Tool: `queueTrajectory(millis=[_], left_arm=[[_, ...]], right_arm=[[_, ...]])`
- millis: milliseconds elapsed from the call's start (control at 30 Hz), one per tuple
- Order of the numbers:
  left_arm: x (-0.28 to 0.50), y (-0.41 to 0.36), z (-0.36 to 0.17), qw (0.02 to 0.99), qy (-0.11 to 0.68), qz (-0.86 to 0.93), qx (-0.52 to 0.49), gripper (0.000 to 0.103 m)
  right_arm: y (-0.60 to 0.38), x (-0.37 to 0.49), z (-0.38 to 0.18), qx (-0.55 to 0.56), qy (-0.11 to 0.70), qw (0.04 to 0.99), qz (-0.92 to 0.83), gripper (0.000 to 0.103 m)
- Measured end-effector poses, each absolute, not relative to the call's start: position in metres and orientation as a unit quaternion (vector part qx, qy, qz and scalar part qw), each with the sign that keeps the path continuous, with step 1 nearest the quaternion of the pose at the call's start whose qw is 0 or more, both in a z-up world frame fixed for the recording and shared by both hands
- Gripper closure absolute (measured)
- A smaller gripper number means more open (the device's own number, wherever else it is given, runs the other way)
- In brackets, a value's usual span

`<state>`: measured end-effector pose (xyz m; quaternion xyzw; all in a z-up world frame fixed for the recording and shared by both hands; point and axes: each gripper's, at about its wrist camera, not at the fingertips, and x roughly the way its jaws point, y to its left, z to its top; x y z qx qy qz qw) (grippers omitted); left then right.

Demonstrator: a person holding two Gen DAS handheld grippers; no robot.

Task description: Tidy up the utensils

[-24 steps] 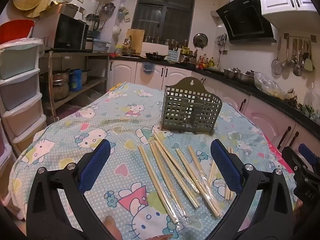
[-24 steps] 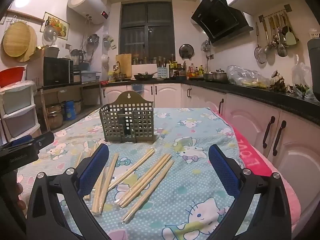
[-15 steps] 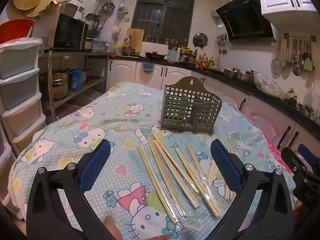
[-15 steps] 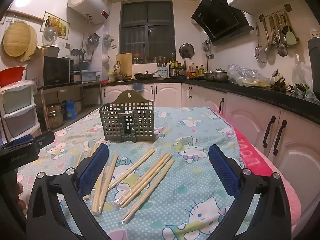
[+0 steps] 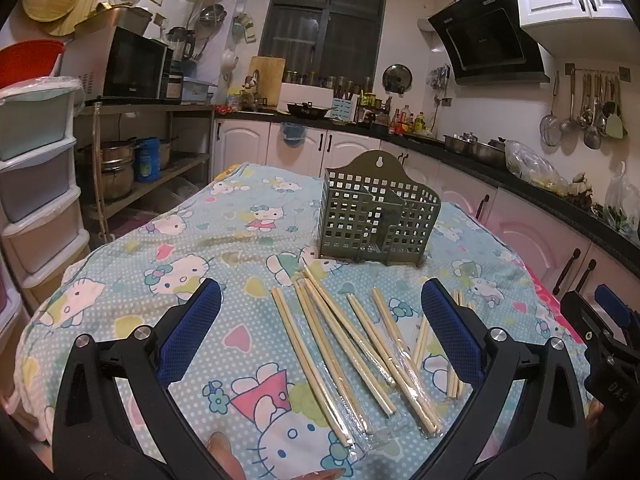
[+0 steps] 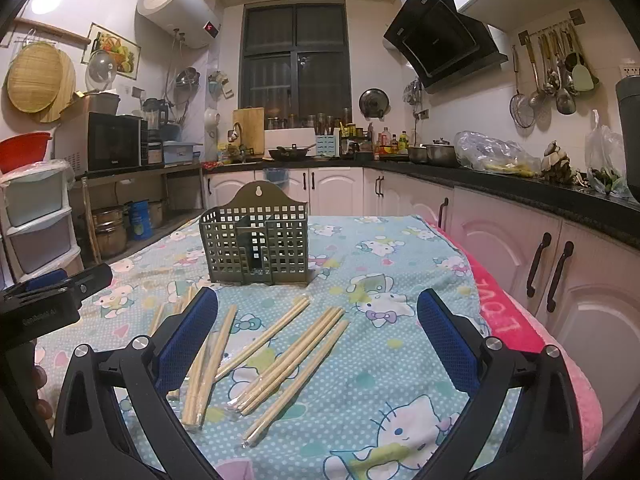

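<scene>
Several pairs of wooden chopsticks (image 5: 352, 344) in clear sleeves lie scattered on the Hello Kitty tablecloth (image 5: 180, 248); they also show in the right wrist view (image 6: 288, 356). A green perforated utensil holder (image 5: 378, 216) stands upright behind them, also seen from the right wrist (image 6: 258, 240). My left gripper (image 5: 320, 328) is open and empty, hovering above the chopsticks. My right gripper (image 6: 318, 332) is open and empty, above the chopsticks on the right side.
The table's right edge has a pink cover (image 6: 504, 312) next to white cabinets (image 6: 540, 264). Plastic drawers (image 5: 36, 184) and a metal shelf with pots (image 5: 132, 160) stand at left. Counters run along the back and right.
</scene>
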<state>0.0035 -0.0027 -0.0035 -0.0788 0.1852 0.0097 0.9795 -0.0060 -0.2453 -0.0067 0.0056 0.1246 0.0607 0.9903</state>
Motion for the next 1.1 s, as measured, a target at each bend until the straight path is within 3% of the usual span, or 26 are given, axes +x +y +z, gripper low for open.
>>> queueTrajectory(millis=[1100], left_arm=[[0.0027, -0.0017, -0.0001, 0.980, 0.184, 0.009, -0.078, 0.011]], right_arm=[[-0.2457, -0.0065, -0.0052, 0.006, 0.123, 0.991, 0.061, 0.006]])
